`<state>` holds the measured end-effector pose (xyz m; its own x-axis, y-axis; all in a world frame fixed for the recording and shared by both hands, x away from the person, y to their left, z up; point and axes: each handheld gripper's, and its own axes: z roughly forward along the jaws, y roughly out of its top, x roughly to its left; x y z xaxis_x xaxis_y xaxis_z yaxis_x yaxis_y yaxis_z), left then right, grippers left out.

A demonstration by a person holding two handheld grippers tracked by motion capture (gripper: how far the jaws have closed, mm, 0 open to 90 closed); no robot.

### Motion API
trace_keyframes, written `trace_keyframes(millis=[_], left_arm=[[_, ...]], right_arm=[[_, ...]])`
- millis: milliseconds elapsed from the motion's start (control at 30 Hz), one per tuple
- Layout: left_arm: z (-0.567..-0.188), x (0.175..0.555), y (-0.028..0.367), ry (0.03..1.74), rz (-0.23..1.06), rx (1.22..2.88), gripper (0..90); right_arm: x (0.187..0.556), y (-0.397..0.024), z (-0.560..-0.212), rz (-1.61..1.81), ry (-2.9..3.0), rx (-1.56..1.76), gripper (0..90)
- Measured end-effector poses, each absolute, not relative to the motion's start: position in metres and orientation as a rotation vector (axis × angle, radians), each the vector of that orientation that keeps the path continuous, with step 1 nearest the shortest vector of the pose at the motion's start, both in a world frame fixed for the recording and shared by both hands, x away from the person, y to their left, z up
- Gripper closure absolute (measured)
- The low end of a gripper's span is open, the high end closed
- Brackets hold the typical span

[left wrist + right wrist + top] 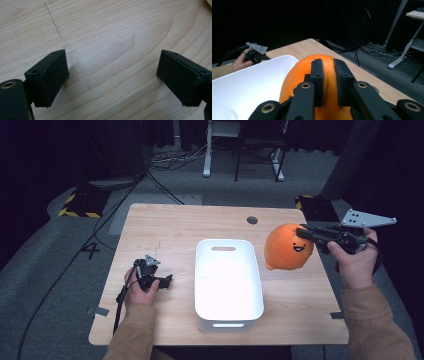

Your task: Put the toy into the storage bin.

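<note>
Pinched tight on a fold of the round orange plush toy with a smiling face (289,247), the right gripper (306,233) has its two black jaws nearly together, with a ridge of orange fabric squeezed between them in the right gripper view (327,75). In the high view the toy hangs from those jaws, clear of the tabletop, just to the right of the white rectangular plastic bin (228,285) and near the bin's far right corner. The toy's face is turned toward the person's side of the table. The right hand (356,261) grips the tool from the right of the bin, out past the table's right edge.

On the other side of the bin, the left gripper (166,282) sits low on the light wooden table (165,225), held by the left hand (138,290), its tips pointing toward the bin's left wall but apart from it. In the left gripper view its jaws stand wide apart, with bare wood grain between them (112,72) and nothing in their hold. The bin is open-topped, with a slot handle in each short wall.
</note>
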<state>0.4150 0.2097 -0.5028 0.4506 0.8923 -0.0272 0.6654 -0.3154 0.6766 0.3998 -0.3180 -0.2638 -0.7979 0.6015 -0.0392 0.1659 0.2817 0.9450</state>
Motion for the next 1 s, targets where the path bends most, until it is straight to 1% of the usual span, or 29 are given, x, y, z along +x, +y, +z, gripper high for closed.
trace_keyframes(millis=[400, 1000], left_arm=[[-0.502, 0.415, 0.21, 1.294, 0.472, 2.088, 10.4], [-0.502, 0.415, 0.21, 1.294, 0.47, 2.087, 10.4]], right_arm=[[0.406, -0.293, -0.248, 1.587, 2.171, 0.618, 78.9], [0.421, -0.249, -0.247, 1.634, 2.211, 0.557, 79.0]])
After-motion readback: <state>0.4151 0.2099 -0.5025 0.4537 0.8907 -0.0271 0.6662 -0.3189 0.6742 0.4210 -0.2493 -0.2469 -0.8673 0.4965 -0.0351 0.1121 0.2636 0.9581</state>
